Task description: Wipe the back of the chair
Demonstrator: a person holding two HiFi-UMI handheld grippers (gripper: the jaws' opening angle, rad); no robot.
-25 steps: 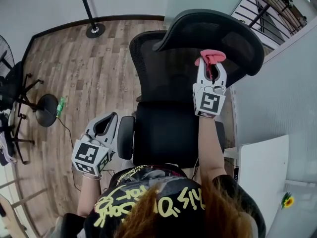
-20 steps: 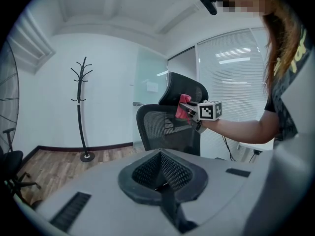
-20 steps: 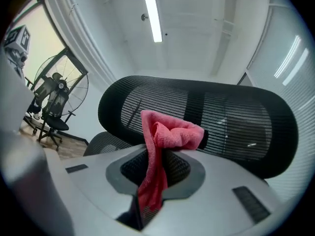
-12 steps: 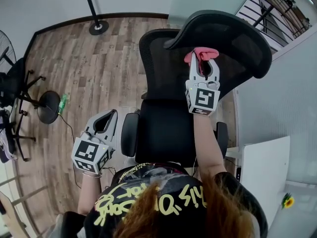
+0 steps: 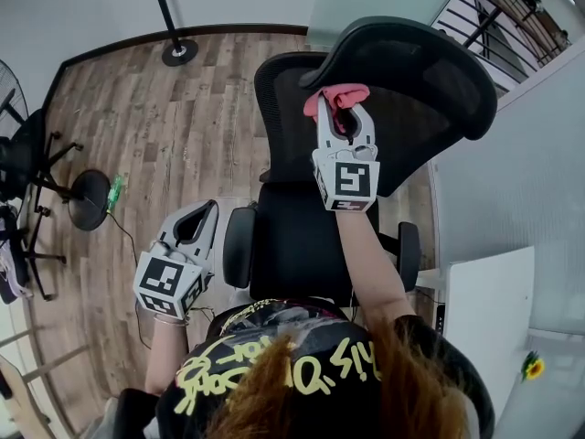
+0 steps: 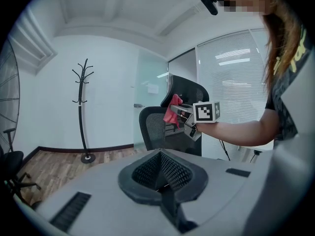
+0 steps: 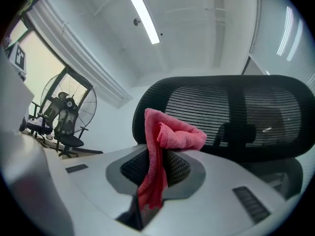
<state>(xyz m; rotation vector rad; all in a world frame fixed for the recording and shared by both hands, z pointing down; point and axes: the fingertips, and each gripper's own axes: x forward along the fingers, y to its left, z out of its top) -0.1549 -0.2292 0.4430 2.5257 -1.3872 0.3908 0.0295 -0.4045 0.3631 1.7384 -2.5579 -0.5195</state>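
Note:
A black mesh office chair (image 5: 302, 135) stands below me, its wide headrest (image 5: 411, 67) at the upper right. My right gripper (image 5: 340, 110) is shut on a pink cloth (image 5: 336, 97) and holds it against the top of the mesh backrest, just under the headrest. In the right gripper view the pink cloth (image 7: 165, 141) hangs out of the jaws with the headrest (image 7: 231, 114) close ahead. My left gripper (image 5: 194, 222) is shut with nothing in it, low at the left beside the chair's armrest (image 5: 236, 245). The left gripper view shows the right gripper (image 6: 189, 119) and the cloth (image 6: 172, 109) at the chair.
Wood floor lies to the left with a coat stand's base (image 5: 180, 51), a fan's round base (image 5: 89, 199) and another black chair (image 5: 23, 163). A white desk corner (image 5: 480, 309) stands at the lower right. A wall runs close behind the chair on the right.
My right gripper has slid left along the top of the backrest with the pink cloth. The left gripper has barely moved.

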